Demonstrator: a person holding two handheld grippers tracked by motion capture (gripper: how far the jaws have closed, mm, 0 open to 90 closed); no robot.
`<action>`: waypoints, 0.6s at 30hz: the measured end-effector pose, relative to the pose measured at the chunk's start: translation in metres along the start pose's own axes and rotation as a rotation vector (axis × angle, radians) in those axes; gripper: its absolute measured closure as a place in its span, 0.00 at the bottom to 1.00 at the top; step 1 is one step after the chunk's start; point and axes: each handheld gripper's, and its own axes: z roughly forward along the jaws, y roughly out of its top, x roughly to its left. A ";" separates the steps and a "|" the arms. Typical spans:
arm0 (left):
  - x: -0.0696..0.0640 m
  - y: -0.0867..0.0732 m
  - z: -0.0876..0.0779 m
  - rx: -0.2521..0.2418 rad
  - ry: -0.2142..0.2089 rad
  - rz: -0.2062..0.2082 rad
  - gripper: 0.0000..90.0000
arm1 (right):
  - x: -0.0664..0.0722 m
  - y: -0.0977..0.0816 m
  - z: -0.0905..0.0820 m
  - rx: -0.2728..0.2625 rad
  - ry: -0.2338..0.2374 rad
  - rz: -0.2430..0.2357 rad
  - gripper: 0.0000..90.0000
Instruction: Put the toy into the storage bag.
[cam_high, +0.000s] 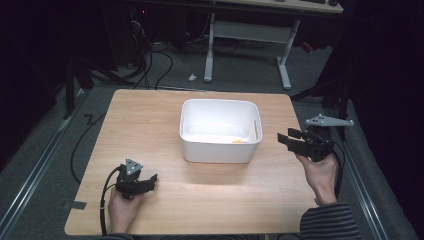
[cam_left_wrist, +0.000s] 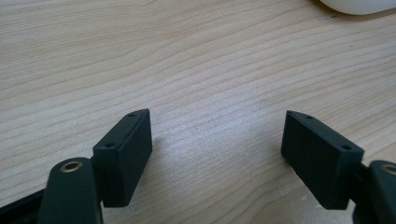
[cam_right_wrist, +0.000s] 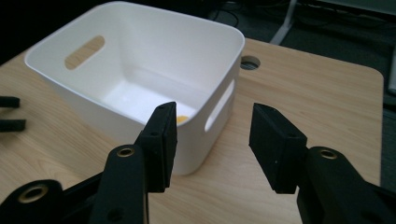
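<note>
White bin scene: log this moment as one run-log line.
white bin: mid-table, small yellow item inside | left hand-held gripper: open, empty, over bare table | right hand-held gripper: open, empty, right of bin

Left hand (cam_high: 121, 205) comes in at the lower left of the high view, wrapped around the left gripper (cam_high: 148, 180), which sits low and points toward the right of the frame. In the left gripper view its jaws are spread wide with nothing between them. Right hand (cam_high: 320, 172) is at the right edge of the high view, a striped sleeve (cam_high: 327, 222) in the lower right corner, holding the right gripper (cam_high: 283, 138) up, pointing left. In the right gripper view that gripper (cam_right_wrist: 212, 140) has its jaws partly apart, nothing clamped.
</note>
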 end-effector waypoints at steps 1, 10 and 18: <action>0.000 0.000 0.000 0.000 0.000 0.000 0.28 | 0.001 -0.002 -0.001 0.012 -0.010 -0.007 0.57; 0.000 0.000 0.000 0.000 0.000 0.000 0.28 | -0.008 -0.019 -0.007 0.042 -0.031 0.015 0.57; 0.001 0.000 0.000 -0.001 -0.003 -0.004 0.28 | -0.012 -0.031 -0.017 0.033 -0.028 0.048 0.57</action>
